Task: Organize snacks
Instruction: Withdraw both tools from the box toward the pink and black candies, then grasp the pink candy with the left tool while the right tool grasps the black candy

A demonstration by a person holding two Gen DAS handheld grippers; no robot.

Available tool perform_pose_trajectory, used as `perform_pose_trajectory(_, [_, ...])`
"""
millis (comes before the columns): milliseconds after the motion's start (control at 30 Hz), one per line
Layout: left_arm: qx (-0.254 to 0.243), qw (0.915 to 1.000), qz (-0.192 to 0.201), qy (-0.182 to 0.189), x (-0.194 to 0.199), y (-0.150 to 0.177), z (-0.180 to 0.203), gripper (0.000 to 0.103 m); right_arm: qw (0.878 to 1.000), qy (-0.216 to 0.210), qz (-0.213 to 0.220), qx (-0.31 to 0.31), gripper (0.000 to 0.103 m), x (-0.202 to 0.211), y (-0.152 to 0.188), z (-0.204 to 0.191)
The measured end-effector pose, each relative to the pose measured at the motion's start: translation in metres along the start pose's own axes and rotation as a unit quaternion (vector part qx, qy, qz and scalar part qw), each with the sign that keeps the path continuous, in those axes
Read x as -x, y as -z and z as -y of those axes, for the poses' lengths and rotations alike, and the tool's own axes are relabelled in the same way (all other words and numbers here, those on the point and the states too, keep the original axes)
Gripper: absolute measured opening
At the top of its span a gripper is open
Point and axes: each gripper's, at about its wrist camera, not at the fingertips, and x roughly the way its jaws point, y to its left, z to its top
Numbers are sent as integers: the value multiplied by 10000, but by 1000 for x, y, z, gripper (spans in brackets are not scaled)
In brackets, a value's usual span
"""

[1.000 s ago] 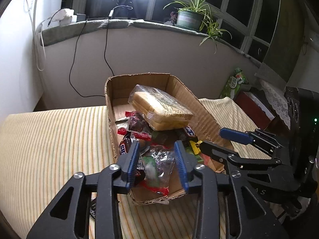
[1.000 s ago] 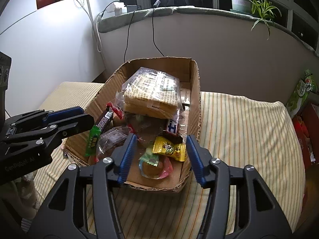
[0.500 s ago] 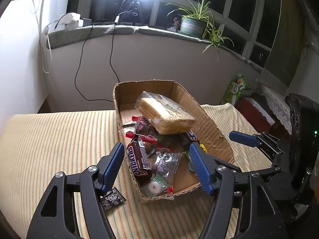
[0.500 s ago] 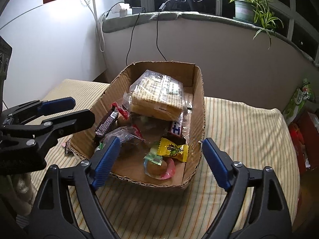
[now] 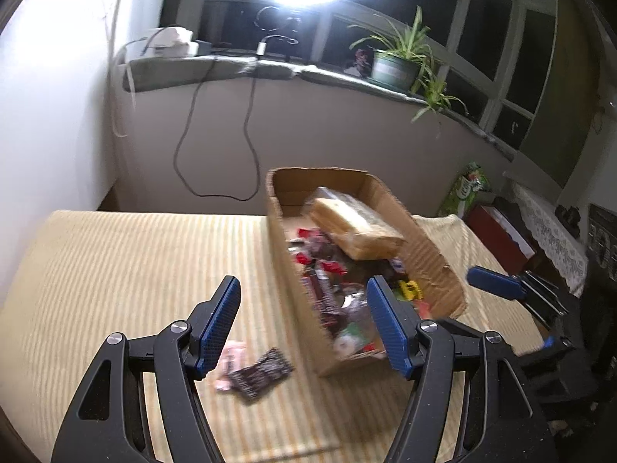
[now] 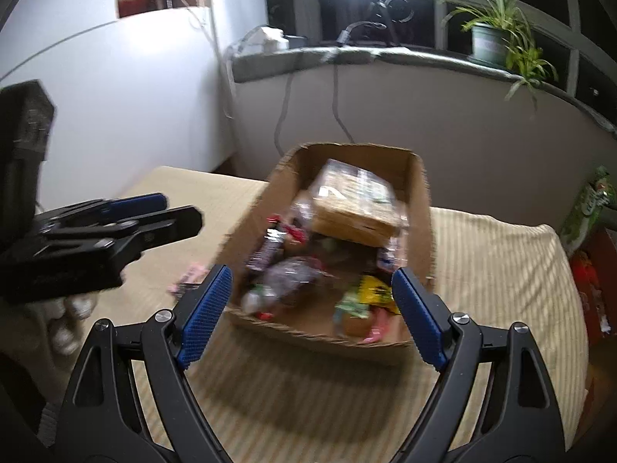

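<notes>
Leftmost, just ahead of the left gripper's [image 5: 302, 326] left finger [image 5: 218, 324], two loose snacks lie flat on the striped cloth [image 5: 127, 270]: a pink wrapper [image 5: 230, 359] and a dark patterned packet [image 5: 262, 374], touching each other, outside the box and just beside its near-left corner, so probably the next things to sort. Left gripper is spread, nothing between the pads; right finger [image 5: 385, 324] overlaps the box's near end in view, contact can't be told. Cardboard box [image 5: 432, 258] sits ahead and slightly right of the left gripper, and straight ahead of the right gripper [image 6: 310, 312], which is spread wide and empty, its fingers framing the box's near wall without touching. Inside, snacks are heaped loose: chocolate bars [image 6: 270, 247] toward the left wall, clear-wrapped candy [image 6: 285, 277] in the middle, a yellow packet [image 6: 376, 293] near the right front, and a big bagged cracker block [image 6: 354, 204] propped on top at the far end, tilted, likely because it's too bulky to sit flat. Judging by both empty spreads, the hands are between picks. Blur hides labels. Far right, past the cloth edge, a green bag [image 6: 590, 200].
</notes>
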Motion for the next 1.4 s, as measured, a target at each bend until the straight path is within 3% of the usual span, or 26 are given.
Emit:
perform_pose_trajectory(233, [424, 9990, -105, -105, 6, 12, -45, 67, 9981, -507, -22, 339, 87, 0, 11, -46])
perform_pose_trajectory(333, [520, 9984, -189, -141, 6, 19, -59, 66, 9964, -693, -191, 441, 77, -9, 19, -64])
perform_pose_trajectory(633, [433, 9967, -682, 50, -16, 37, -68, 35, 9909, -1082, -773, 195, 53, -49, 39, -92])
perform_pose_trajectory(700, [393, 9961, -787, 101, -21, 40, -67, 31, 9904, -1101, -833, 91, 50, -55, 42, -96])
perform_pose_trajectory(933, [28, 9932, -1149, 195, -39, 43, -62, 31, 9897, -951, -1037, -252, 41, -82, 46, -103])
perform_pose_trajectory(1400, [-849, 9845, -1532, 133, -67, 45, -50, 29, 9894, -549, -1187, -628, 41, -106, 51, -102])
